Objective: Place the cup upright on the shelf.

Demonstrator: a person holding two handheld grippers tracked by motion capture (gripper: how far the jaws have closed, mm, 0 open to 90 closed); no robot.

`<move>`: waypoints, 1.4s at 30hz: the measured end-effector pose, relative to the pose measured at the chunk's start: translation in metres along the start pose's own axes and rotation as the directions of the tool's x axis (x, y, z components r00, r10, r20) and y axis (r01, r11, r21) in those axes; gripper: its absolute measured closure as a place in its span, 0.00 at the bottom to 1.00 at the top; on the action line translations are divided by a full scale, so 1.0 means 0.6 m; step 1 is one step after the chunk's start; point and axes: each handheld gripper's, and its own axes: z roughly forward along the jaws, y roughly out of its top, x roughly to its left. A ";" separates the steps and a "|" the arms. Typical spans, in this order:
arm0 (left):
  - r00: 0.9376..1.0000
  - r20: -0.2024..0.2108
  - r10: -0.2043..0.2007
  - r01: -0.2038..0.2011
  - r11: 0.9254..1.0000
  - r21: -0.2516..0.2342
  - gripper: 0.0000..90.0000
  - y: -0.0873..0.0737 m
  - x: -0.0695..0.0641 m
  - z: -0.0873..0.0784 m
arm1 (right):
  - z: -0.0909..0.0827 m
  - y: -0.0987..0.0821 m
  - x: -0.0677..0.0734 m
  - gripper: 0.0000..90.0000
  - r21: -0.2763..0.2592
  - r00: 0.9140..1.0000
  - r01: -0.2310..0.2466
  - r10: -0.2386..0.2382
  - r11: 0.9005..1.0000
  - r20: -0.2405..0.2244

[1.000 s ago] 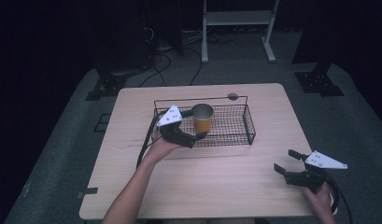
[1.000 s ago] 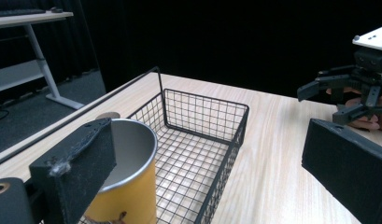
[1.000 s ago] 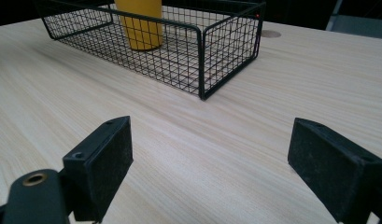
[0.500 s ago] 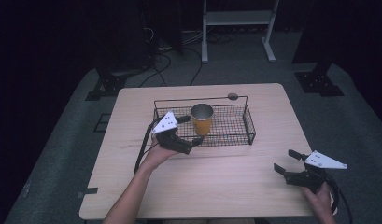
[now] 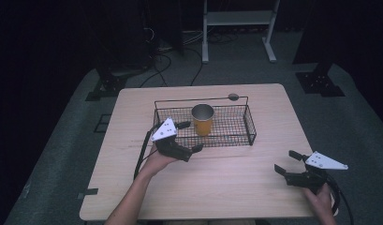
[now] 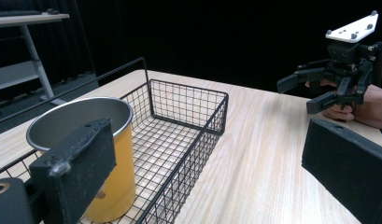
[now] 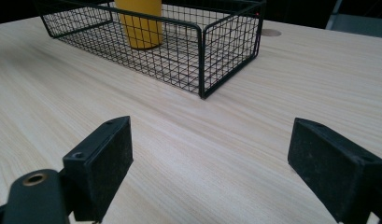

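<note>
Overhead, the wooden table (image 5: pixel 226 183) carries a black wire basket (image 5: pixel 236 133) in which a yellow cup (image 5: pixel 202 119) with a bare metal inside stands upright at the left part. No writing is legible. Near the basket's front left corner, the left gripper (image 5: pixel 189 137) hangs with jaws spread, empty. Well apart, the right gripper (image 5: pixel 287 161) rests low at the table's front right, jaws likewise gaping, holding nothing.

Each tool is built of black parts, with two flat black rectangular jaws faced in a matte, foam-like pad. The left tool (image 5: pixel 185 137) and right tool (image 5: pixel 287 162) are each topped by a pale three-cornered plate fixed with dark screws. Black cables are trailed behind. Both forearms are bare, no sleeves seen
</note>
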 end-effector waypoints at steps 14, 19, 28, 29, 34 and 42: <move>1.000 0.003 0.012 -0.012 1.000 -0.006 0.02 -0.012 -0.022 -0.016 | 0.001 0.000 0.000 0.14 0.004 1.000 -0.001 0.001 1.000 0.001; 1.000 0.002 0.013 -0.013 1.000 0.002 0.02 -0.020 -0.029 -0.020 | 0.001 0.000 0.000 0.14 0.005 1.000 -0.002 0.002 1.000 0.001; 1.000 -0.004 -0.003 0.003 1.000 -0.008 0.02 -0.034 -0.039 -0.031 | 0.001 0.000 0.000 0.14 0.006 1.000 -0.002 0.002 1.000 0.002; 1.000 -0.006 0.001 -0.001 1.000 -0.012 0.02 -0.036 -0.040 -0.032 | 0.001 0.000 0.000 0.14 0.006 1.000 -0.003 0.003 1.000 0.001; 1.000 -0.013 -0.009 0.009 1.000 -0.012 0.02 -0.046 -0.044 -0.037 | 0.001 0.000 0.000 0.14 0.006 1.000 -0.002 0.002 1.000 0.001; 0.999 -0.029 -0.016 0.016 1.000 -0.021 0.02 -0.058 -0.051 -0.048 | 0.001 0.000 0.000 0.14 0.006 1.000 -0.002 0.002 1.000 0.001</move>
